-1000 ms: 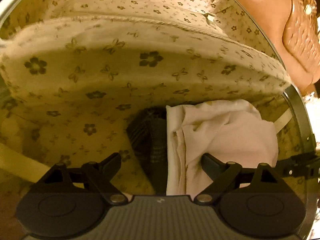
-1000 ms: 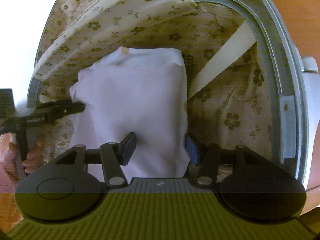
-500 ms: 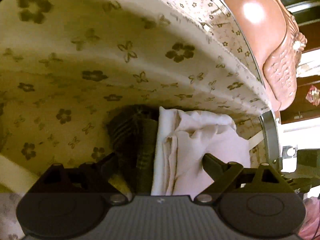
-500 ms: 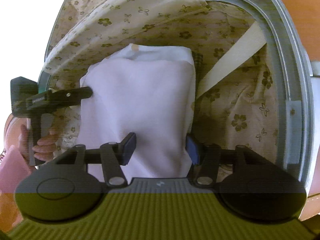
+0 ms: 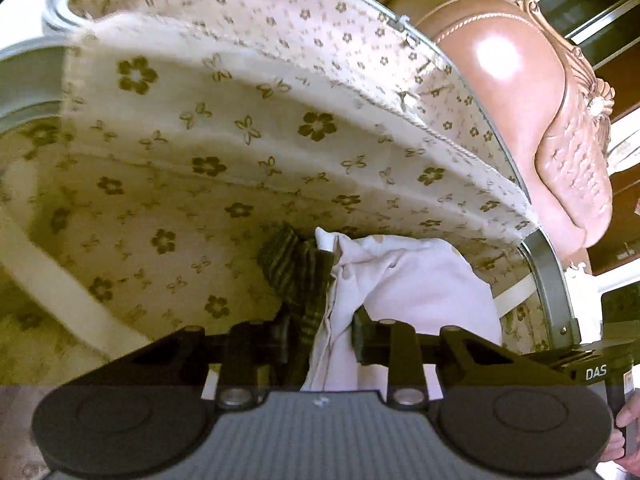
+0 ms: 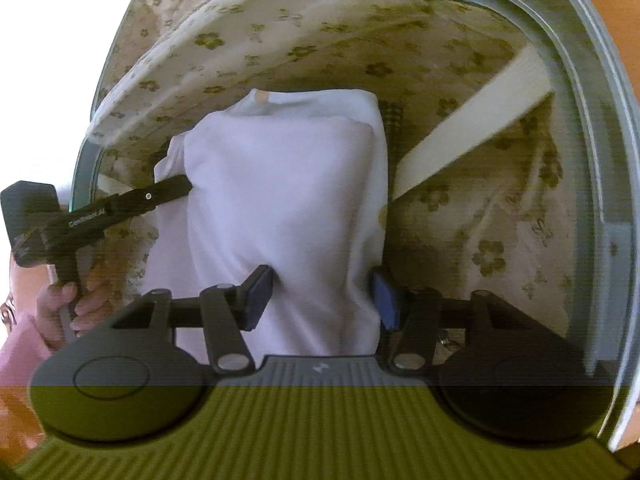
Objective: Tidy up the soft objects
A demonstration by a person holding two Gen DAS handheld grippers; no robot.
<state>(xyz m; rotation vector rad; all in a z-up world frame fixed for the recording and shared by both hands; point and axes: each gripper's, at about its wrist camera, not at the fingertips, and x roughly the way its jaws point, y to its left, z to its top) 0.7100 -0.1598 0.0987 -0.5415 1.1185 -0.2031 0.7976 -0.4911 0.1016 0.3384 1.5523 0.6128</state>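
Note:
A white folded garment (image 5: 420, 280) lies in an open suitcase (image 5: 554, 280) lined with floral fabric. A dark striped cloth (image 5: 296, 268) sits against its left side. My left gripper (image 5: 323, 336) has its fingers drawn in on the white garment's edge and the striped cloth. In the right wrist view, the white garment (image 6: 288, 184) runs between the fingers of my right gripper (image 6: 322, 296), which pinch its near end. The left gripper (image 6: 180, 186) touches the garment's left side. A floral lining flap (image 6: 260, 40) hangs over the garment's far end.
The suitcase's grey rim (image 6: 592, 120) curves round the right side. Cream straps (image 6: 472, 120) (image 5: 52, 280) cross the lining. A brown leather sofa arm (image 5: 520, 80) stands behind the case. A hand (image 6: 64, 304) holds the left tool's handle.
My left gripper's fingers have closed from wide apart onto the white garment's edge and the striped cloth. The right gripper has kept its hold and barely moved.

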